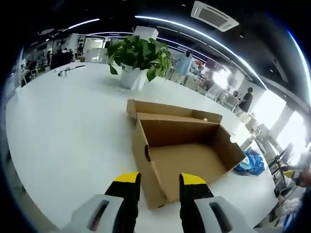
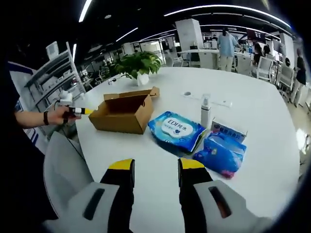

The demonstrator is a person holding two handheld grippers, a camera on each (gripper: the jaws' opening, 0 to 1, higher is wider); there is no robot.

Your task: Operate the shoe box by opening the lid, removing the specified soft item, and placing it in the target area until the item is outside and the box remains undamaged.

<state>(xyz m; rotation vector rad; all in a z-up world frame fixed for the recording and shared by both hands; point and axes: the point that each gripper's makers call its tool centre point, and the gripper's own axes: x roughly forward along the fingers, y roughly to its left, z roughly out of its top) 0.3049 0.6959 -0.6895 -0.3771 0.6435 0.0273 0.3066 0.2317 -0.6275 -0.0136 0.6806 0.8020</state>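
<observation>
I'm seeing wipes pack, blue pouch, pump bottle sitting right of the open, empty shoe box on the worktop; plant far behind. Both grippers hanging released.

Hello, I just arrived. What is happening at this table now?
A person holds a gripper in each hand at a white table. The left gripper is open at the near corner of the cardboard shoe box, which is open and looks empty inside. The right gripper is open and holds nothing. In front of it a blue wipes pack lies on the table outside the box, beside other blue packages and a small bottle.
</observation>
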